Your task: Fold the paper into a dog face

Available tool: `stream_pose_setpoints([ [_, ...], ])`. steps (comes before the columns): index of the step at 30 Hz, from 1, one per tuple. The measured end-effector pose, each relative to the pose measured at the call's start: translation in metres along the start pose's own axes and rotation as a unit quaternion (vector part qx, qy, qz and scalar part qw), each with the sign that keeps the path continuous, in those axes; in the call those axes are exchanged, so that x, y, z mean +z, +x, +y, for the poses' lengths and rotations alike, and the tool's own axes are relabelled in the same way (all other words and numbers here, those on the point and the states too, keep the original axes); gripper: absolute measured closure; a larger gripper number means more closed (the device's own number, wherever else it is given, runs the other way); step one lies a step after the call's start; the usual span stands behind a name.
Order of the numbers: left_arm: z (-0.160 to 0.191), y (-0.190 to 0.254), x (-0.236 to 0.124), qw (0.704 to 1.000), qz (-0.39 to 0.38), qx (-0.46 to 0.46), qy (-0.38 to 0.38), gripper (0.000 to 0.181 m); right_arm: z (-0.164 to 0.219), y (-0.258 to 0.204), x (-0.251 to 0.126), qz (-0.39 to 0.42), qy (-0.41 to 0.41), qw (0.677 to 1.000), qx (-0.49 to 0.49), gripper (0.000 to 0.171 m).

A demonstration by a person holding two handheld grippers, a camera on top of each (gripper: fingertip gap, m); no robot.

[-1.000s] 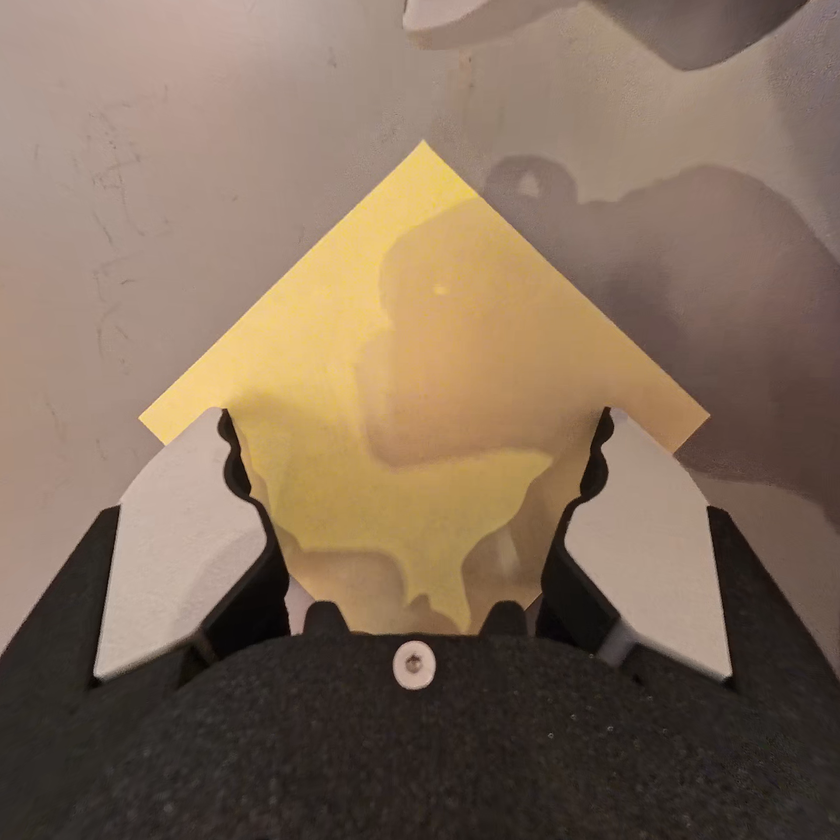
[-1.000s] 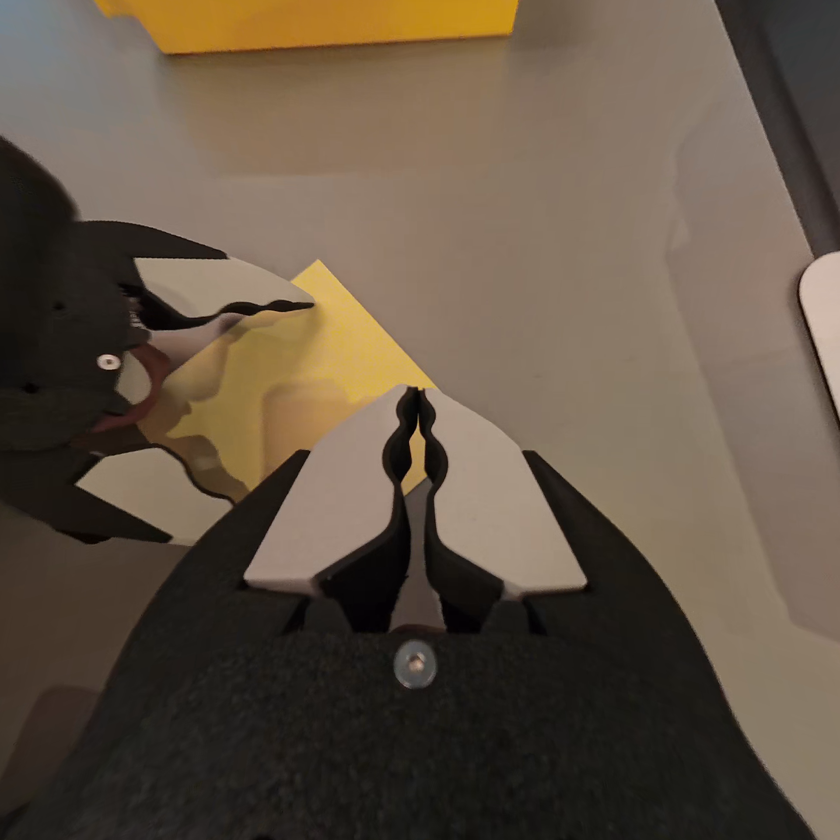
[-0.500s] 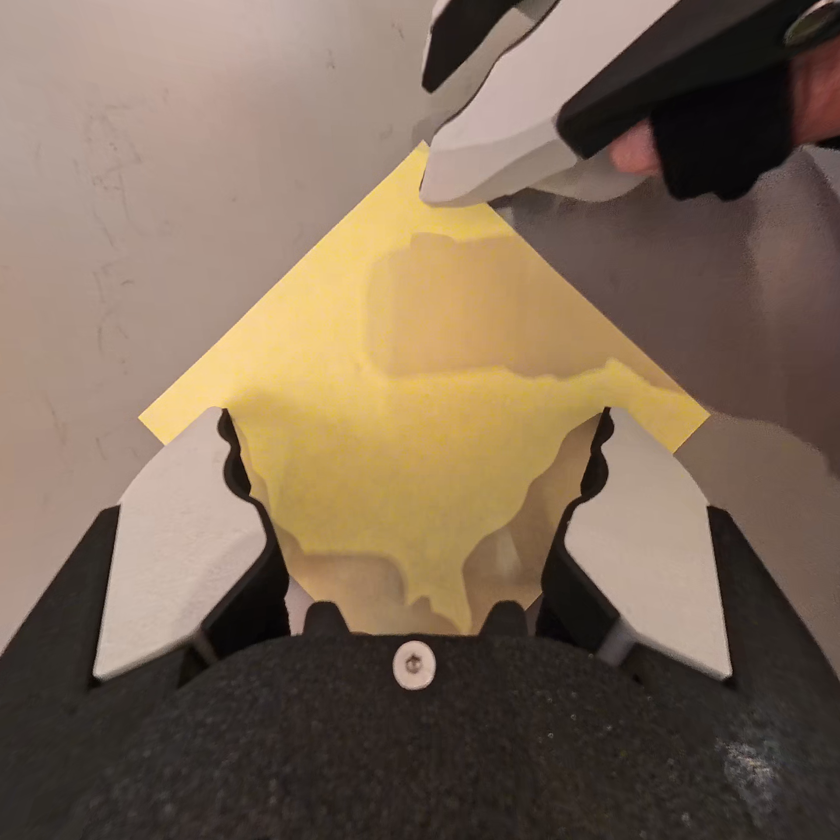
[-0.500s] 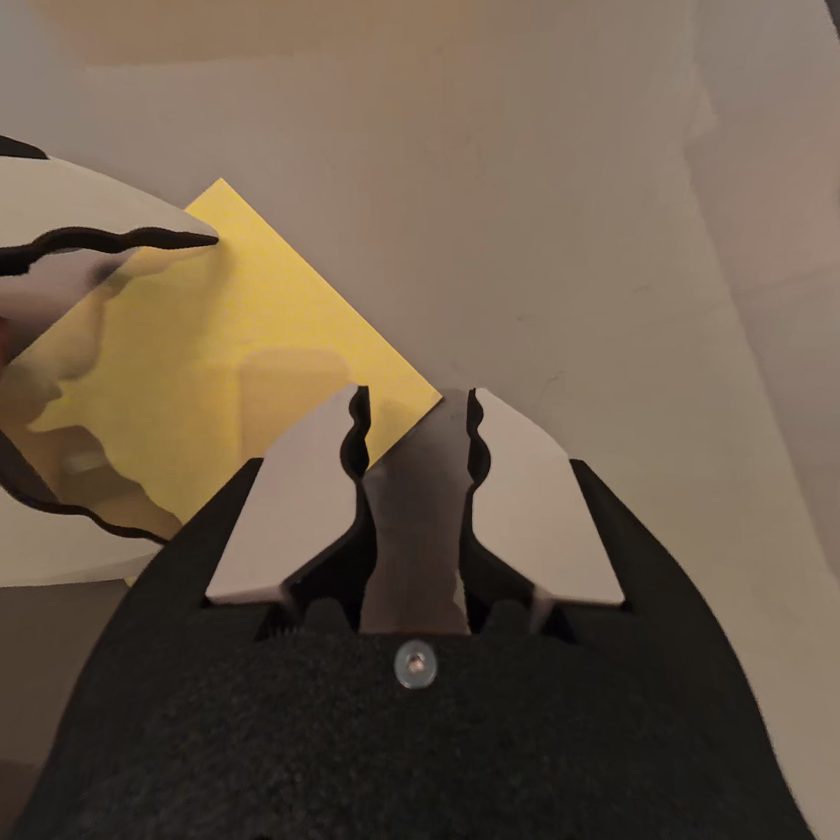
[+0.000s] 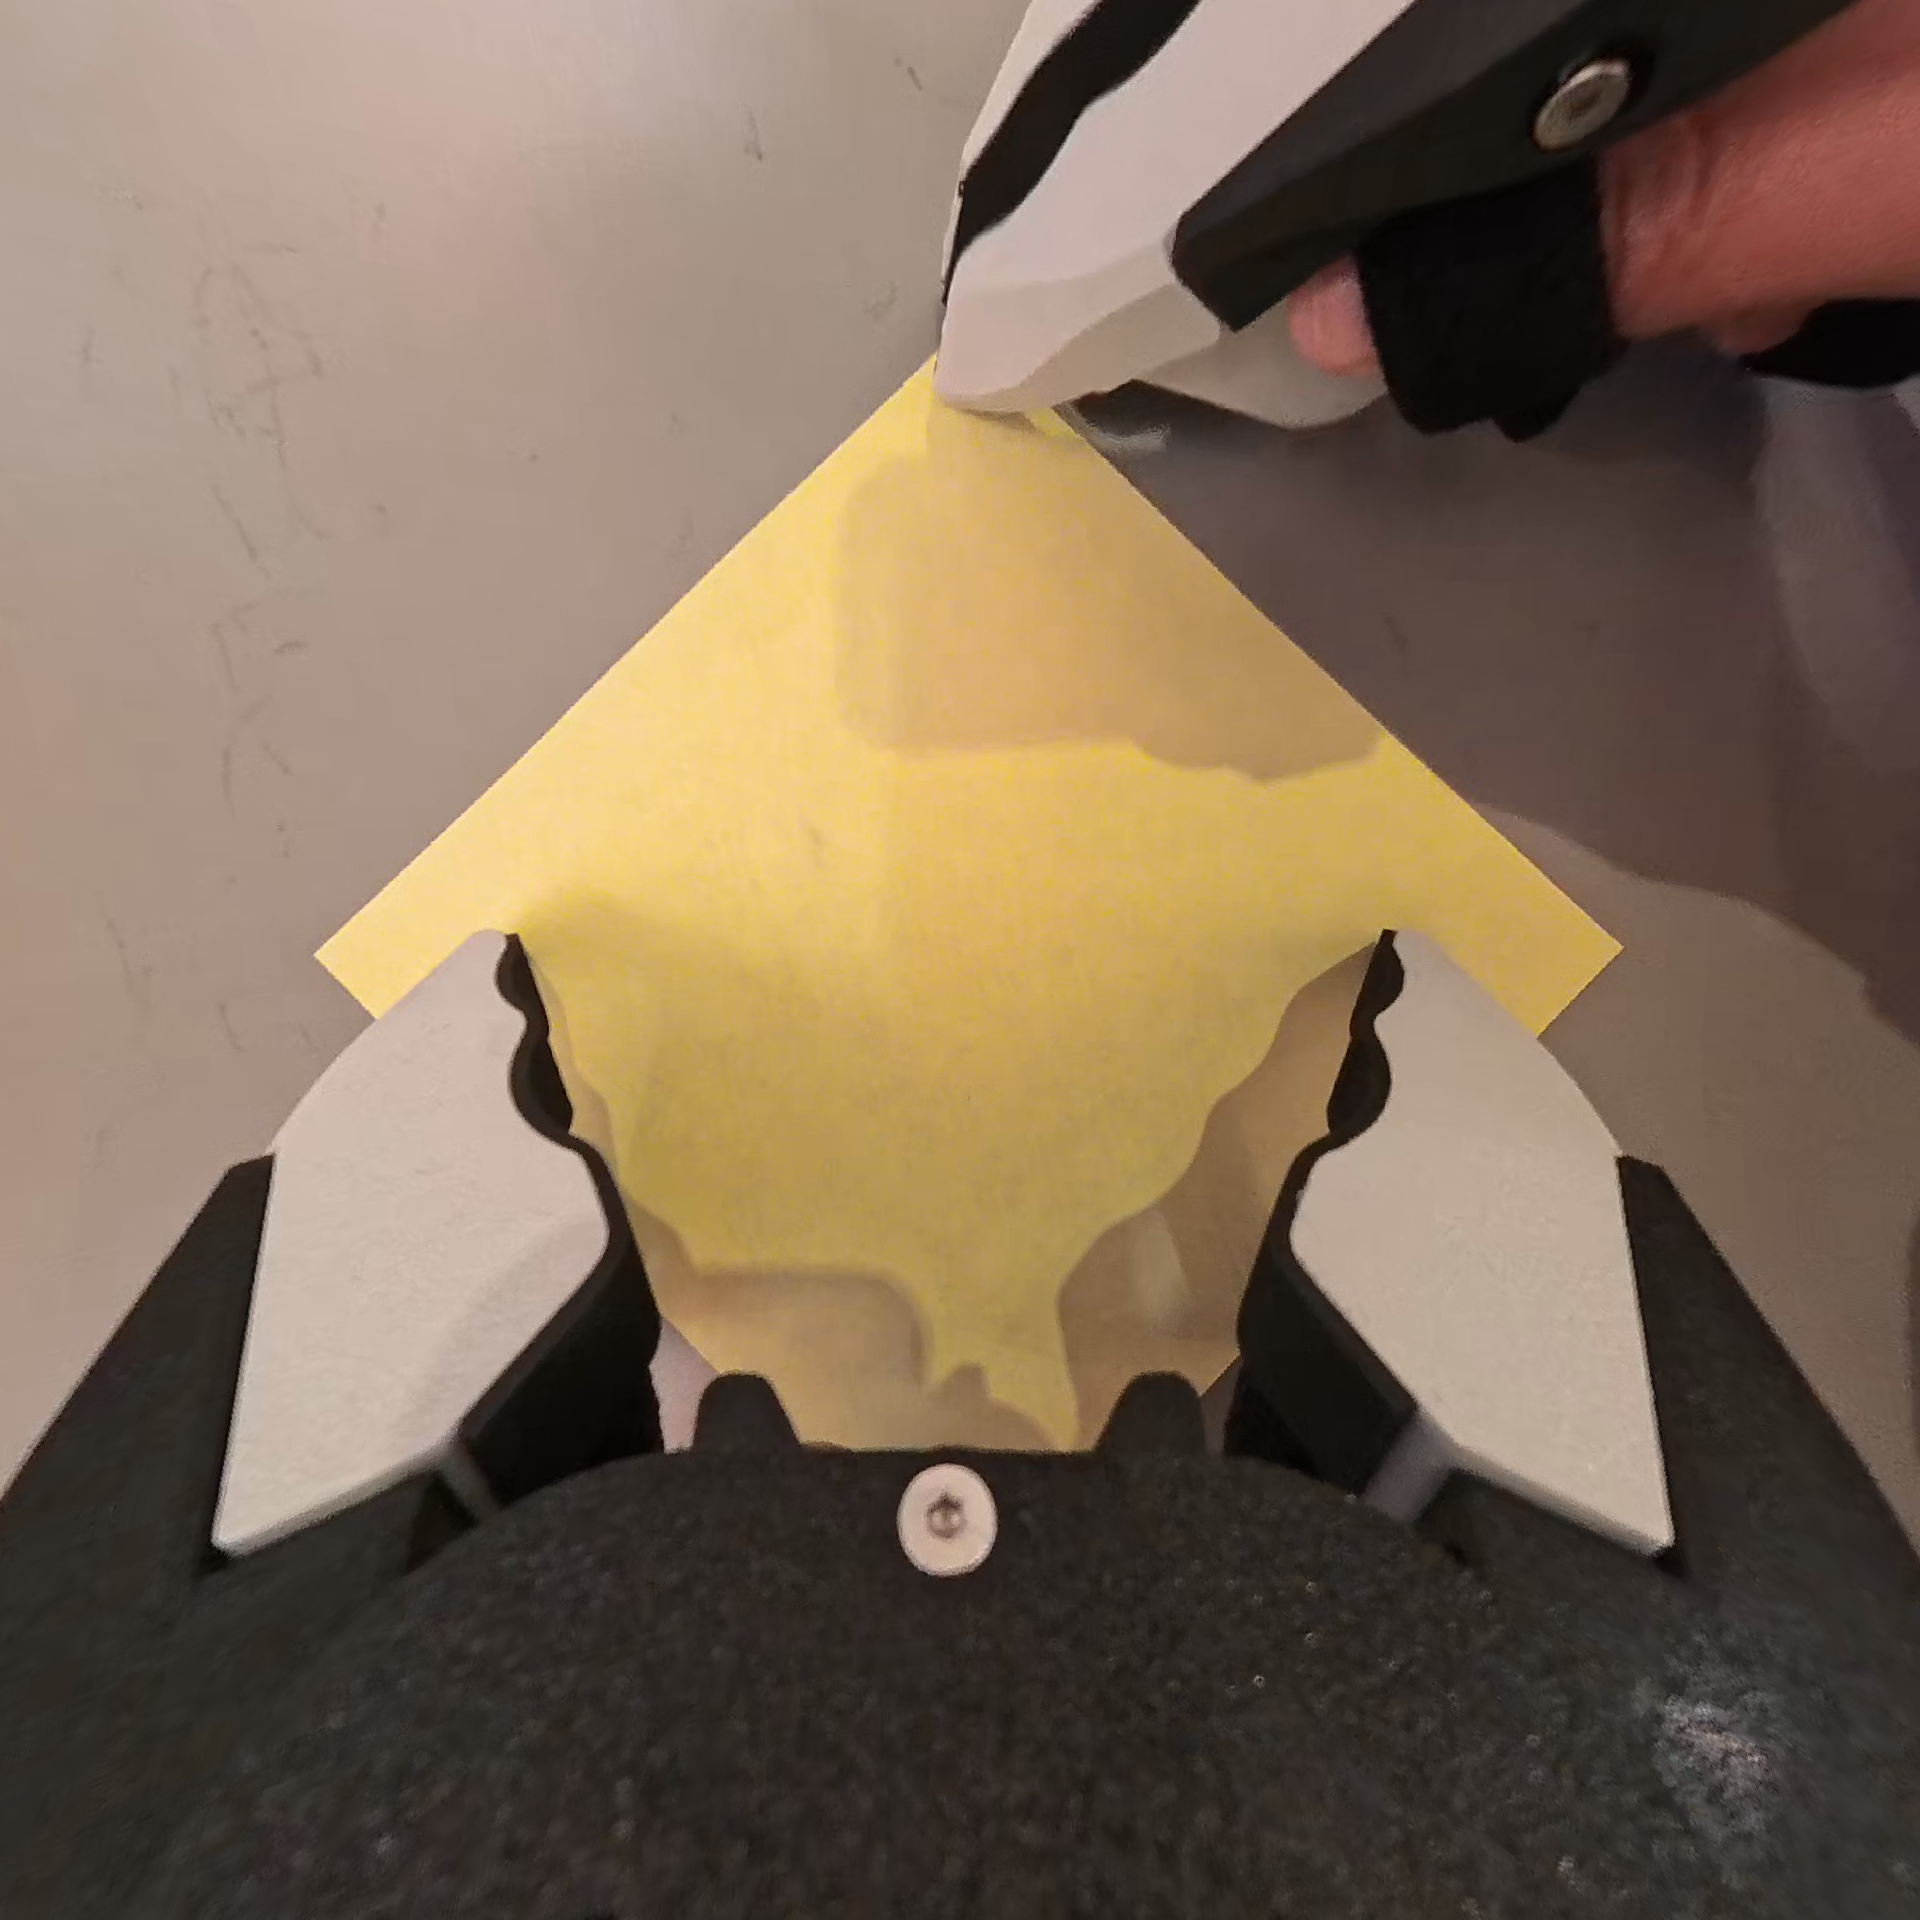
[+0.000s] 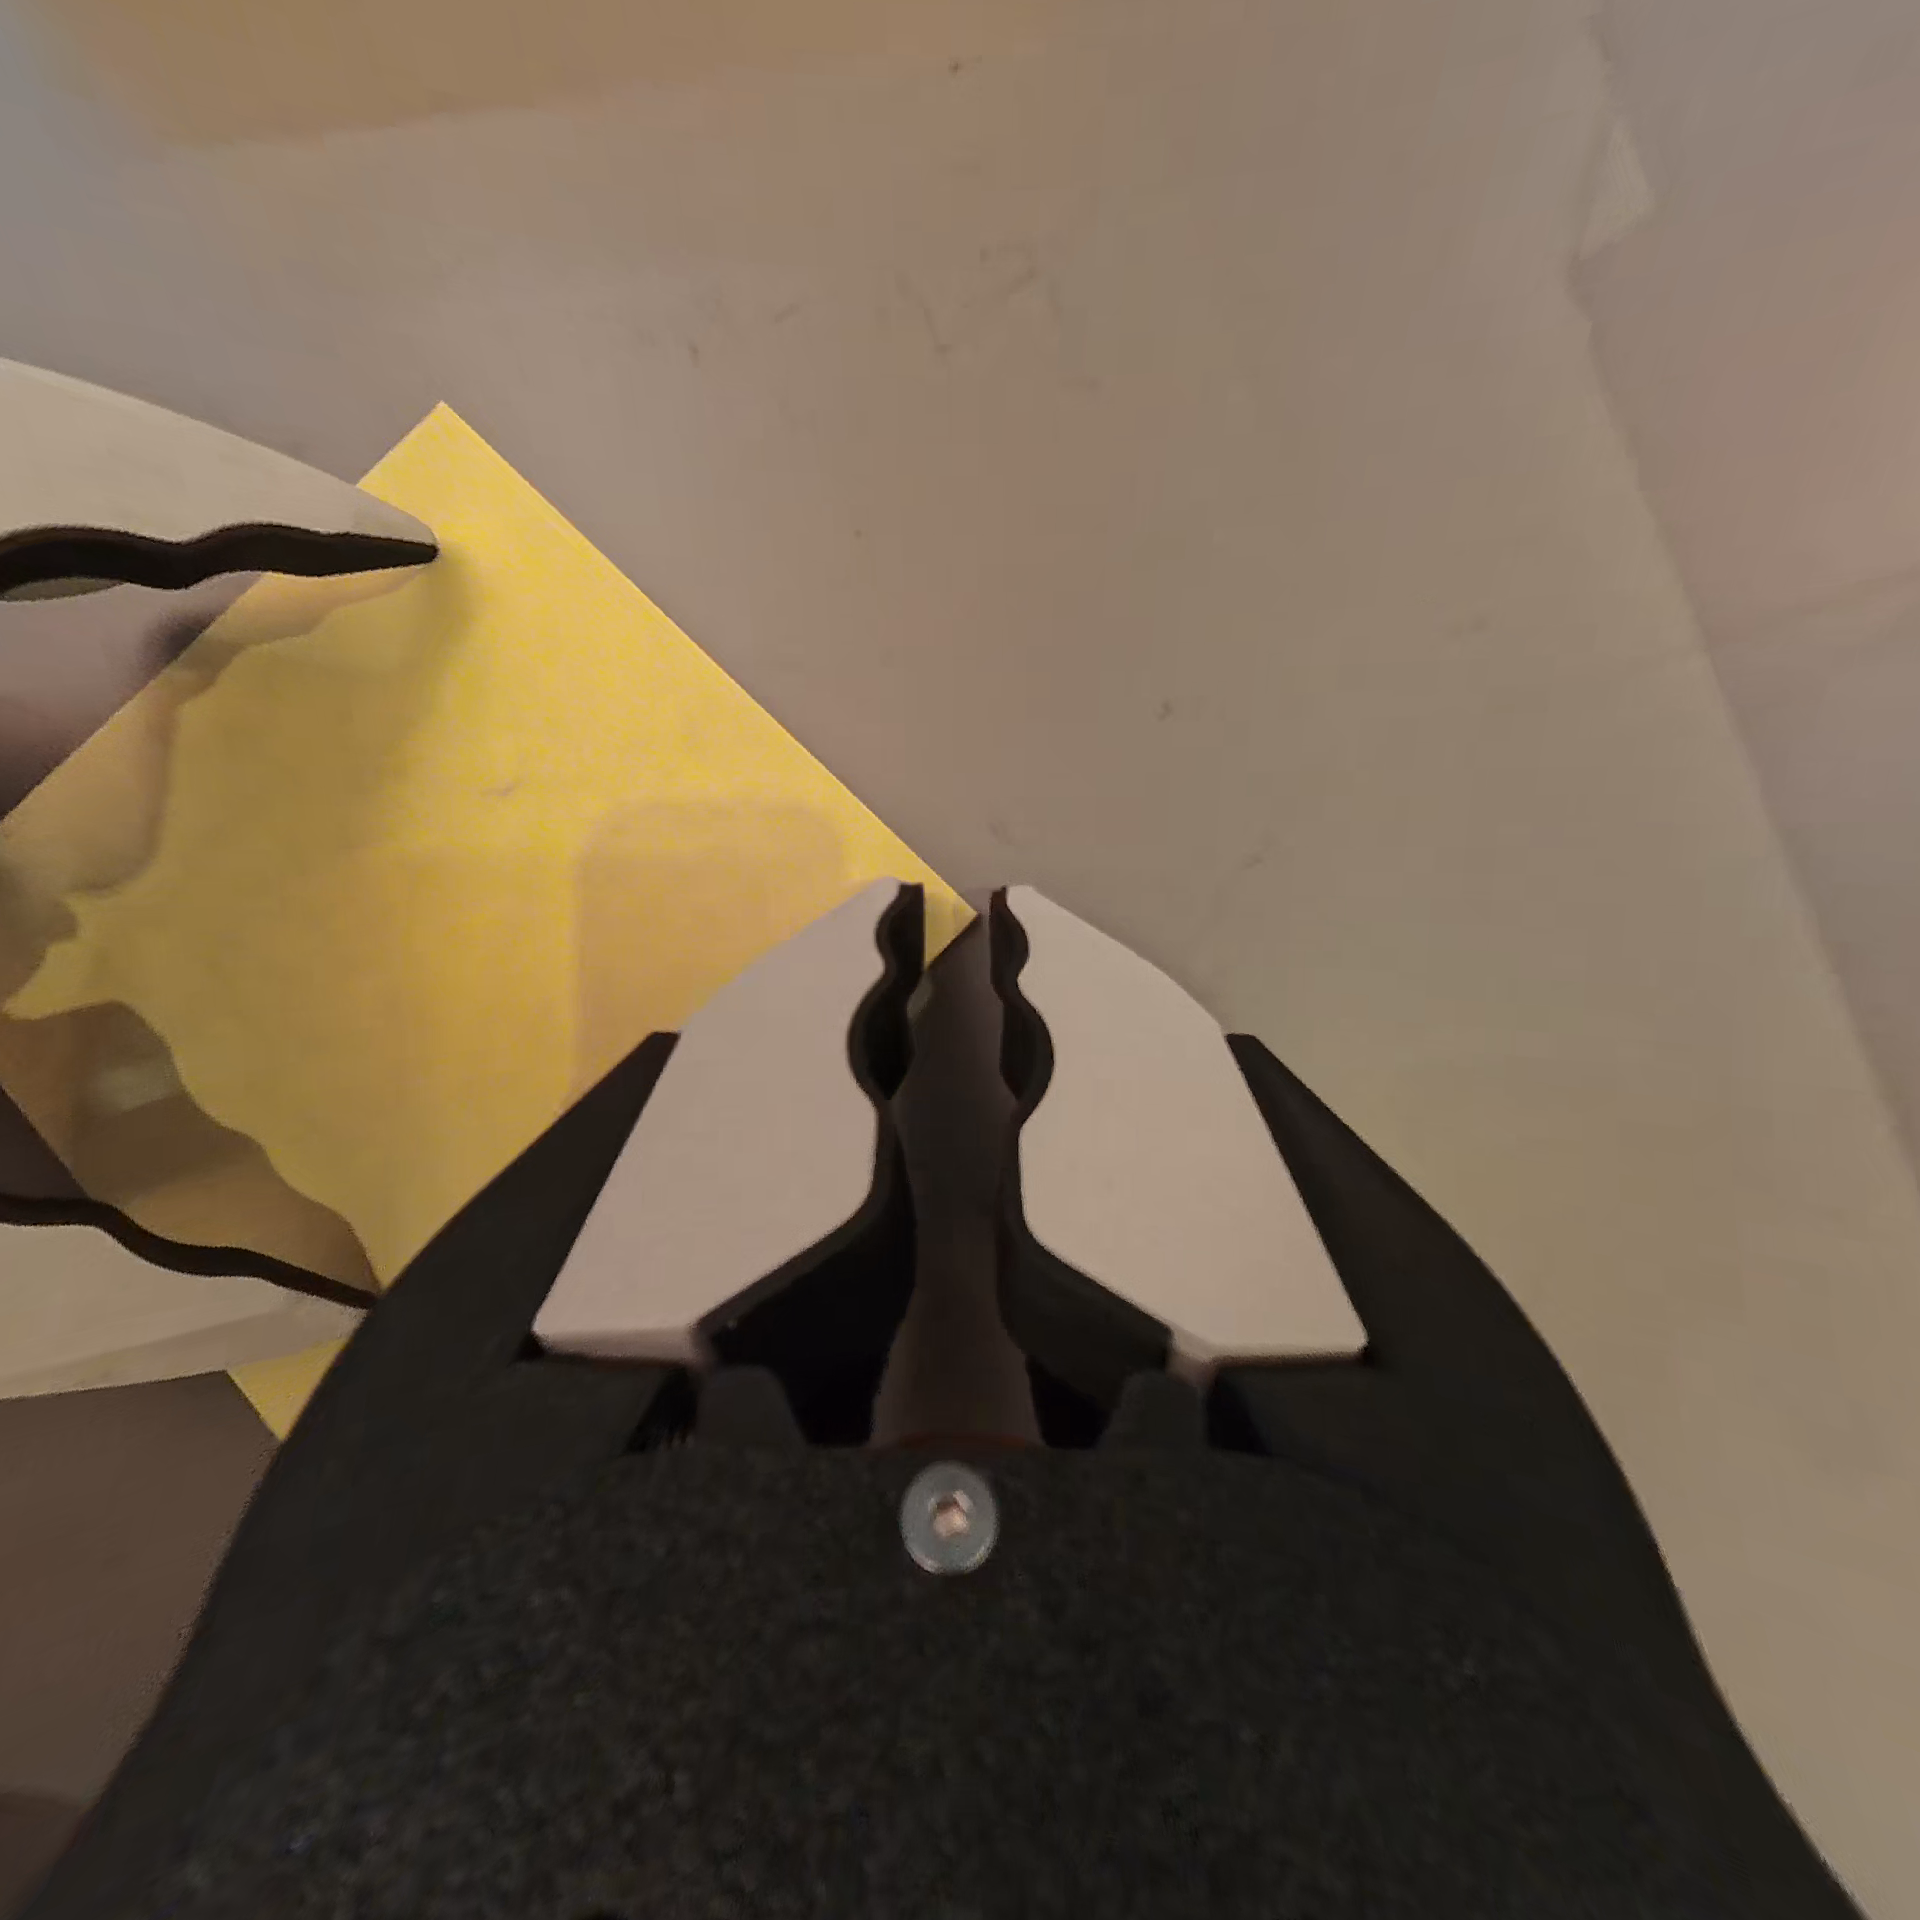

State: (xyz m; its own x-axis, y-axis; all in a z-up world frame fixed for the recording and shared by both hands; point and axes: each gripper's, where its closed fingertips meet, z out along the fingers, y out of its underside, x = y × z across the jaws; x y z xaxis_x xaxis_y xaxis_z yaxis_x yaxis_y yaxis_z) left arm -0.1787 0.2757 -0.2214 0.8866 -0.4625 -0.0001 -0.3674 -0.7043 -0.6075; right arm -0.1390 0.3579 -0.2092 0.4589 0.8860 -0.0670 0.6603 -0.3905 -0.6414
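A yellow square paper point(image 5: 935, 810) lies flat on the grey table point(image 5: 312, 416), one corner pointing away from me. My left gripper point(image 5: 943, 940) is wide open just above the paper's near half, a finger near each side corner. My right gripper point(image 6: 954, 891) is open only by a narrow gap, and the paper's point(image 6: 499, 831) far corner lies at that gap between the fingertips. In the left wrist view the right gripper point(image 5: 966, 384) touches down on that far corner. The left gripper point(image 6: 400, 920) shows at the left of the right wrist view.
A person's hand point(image 5: 1714, 239) in a black fingerless glove holds the right gripper at the top right. Bare scuffed table surface point(image 6: 1247, 520) surrounds the paper on all sides. Left tips to right tips: about 10 centimeters.
My right gripper came down to the paper's far corner, opened from shut, and has narrowed again around the corner. My left gripper and the paper have stayed in place.
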Motion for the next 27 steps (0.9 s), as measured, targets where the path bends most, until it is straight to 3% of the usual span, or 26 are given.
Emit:
stream_pose_setpoints([
  [13,0.0,0.0,0.0,1.0,0.0,0.0,-0.001,0.04,0.003,0.0,-0.001,0.071,-0.051,0.993,-0.08,0.171],
  [23,0.0,0.0,0.0,1.0,0.002,0.002,0.001,0.04,-0.017,-0.01,-0.028,0.062,0.015,0.996,-0.059,0.171],
  [27,0.0,0.0,0.0,1.0,0.003,0.004,0.002,0.04,-0.004,-0.005,-0.016,0.025,-0.016,0.999,-0.021,0.148],
])
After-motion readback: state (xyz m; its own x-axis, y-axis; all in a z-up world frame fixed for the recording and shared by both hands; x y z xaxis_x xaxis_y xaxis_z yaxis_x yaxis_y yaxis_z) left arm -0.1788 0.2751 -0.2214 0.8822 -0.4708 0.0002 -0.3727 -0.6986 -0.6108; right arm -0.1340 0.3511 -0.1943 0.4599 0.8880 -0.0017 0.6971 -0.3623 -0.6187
